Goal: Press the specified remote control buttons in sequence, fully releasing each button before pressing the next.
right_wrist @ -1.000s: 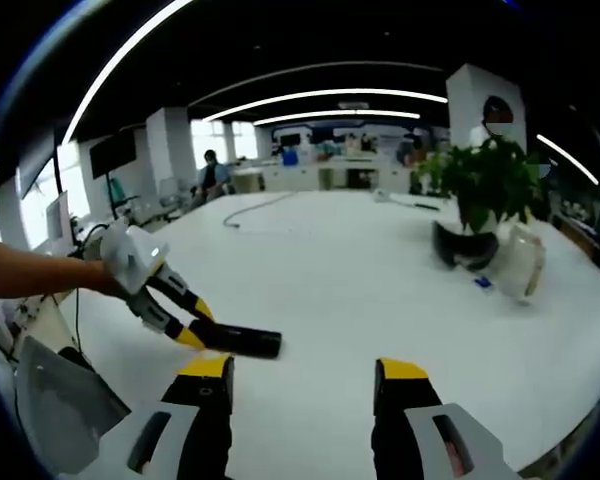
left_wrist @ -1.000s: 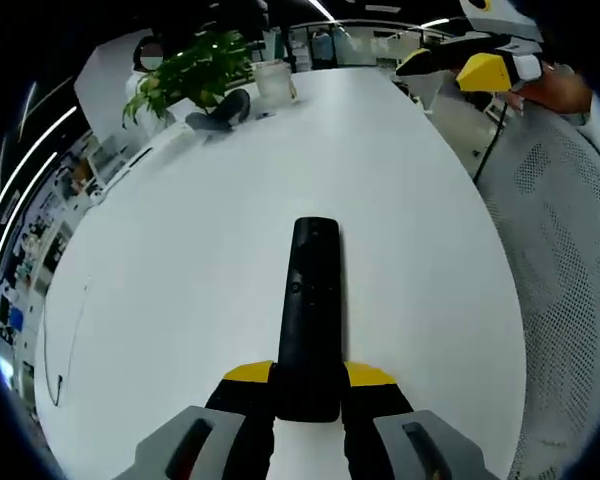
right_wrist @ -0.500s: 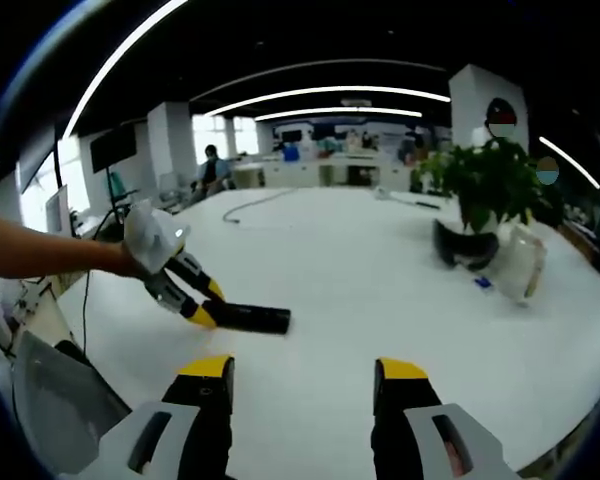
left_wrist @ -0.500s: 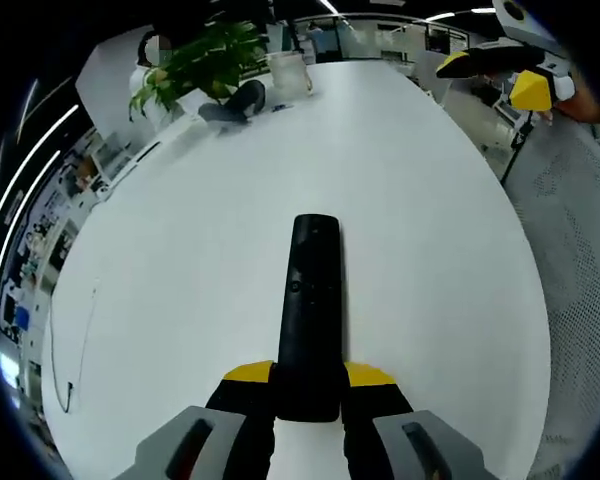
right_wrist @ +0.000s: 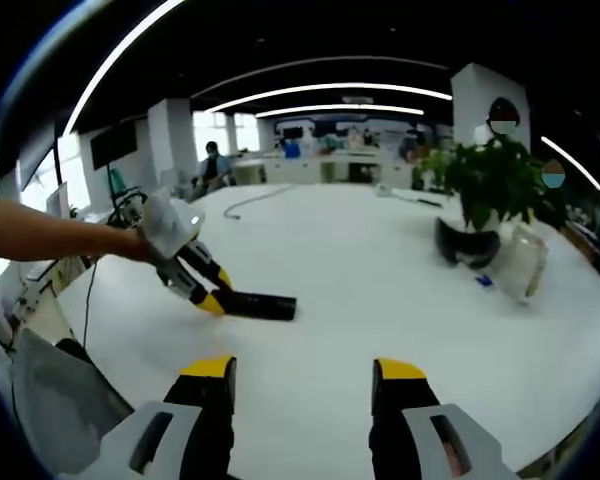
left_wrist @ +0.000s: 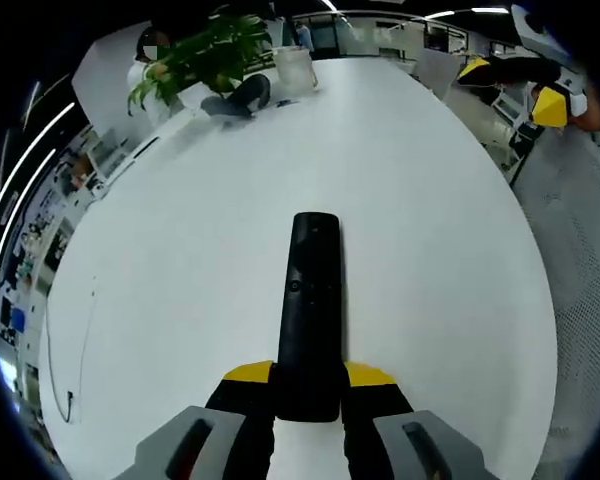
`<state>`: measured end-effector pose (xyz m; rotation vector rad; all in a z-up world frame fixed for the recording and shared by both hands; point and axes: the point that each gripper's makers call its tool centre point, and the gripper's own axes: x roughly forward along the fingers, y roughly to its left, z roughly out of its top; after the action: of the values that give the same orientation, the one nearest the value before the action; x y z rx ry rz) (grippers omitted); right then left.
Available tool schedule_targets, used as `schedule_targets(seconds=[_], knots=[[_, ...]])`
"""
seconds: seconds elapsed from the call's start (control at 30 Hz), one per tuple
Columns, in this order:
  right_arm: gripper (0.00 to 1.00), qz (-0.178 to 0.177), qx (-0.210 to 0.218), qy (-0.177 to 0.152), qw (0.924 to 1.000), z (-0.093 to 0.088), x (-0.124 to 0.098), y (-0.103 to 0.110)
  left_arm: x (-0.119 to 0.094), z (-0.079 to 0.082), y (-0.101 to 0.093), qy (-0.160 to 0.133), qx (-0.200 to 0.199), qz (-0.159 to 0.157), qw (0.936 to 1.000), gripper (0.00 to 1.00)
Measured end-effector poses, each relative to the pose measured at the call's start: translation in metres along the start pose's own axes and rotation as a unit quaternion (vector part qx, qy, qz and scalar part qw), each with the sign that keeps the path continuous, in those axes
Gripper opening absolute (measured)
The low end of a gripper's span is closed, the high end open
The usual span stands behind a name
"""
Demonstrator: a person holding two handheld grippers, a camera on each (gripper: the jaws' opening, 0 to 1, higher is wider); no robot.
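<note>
One remote [left_wrist: 306, 310], black, slim and rigid, sticks straight out ahead of the left tool [left_wrist: 307, 385], clamped at its near end above the white surface [left_wrist: 180, 260]. It looks light and smooth, so gripping that end seems sensible. No lettering is legible. Right tool [right_wrist: 302, 372] hangs wide, holding nothing.

There is one black remote [left_wrist: 310, 310]. There are two grippers, the left gripper [left_wrist: 308, 378] and the right gripper [right_wrist: 302, 372]. There is one white table [left_wrist: 180, 260], one plant [right_wrist: 490, 180], one clear cup [right_wrist: 520, 262] and one thin cable [left_wrist: 75, 350].
</note>
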<state>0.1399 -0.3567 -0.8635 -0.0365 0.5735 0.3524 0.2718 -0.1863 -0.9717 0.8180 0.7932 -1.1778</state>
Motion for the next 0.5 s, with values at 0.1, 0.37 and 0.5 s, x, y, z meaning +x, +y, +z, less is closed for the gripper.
schedule_targets(seconds=[0.1,0.37,0.5], knots=[[0.52,-0.001,-0.002,-0.001,1.0,0.0,0.0,0.0,0.001,0.0,0.003,0.003,0.003,-0.001,1.0,0.24],[0.52,-0.006,0.003,0.002,1.0,-0.001,0.0,-0.003,0.004,0.0,0.014,0.013,0.005,-0.004,0.9999,0.24],[0.51,-0.006,0.004,0.005,1.0,-0.002,0.0,-0.003,0.006,0.002,0.024,0.018,0.009,-0.001,0.9998,0.24]])
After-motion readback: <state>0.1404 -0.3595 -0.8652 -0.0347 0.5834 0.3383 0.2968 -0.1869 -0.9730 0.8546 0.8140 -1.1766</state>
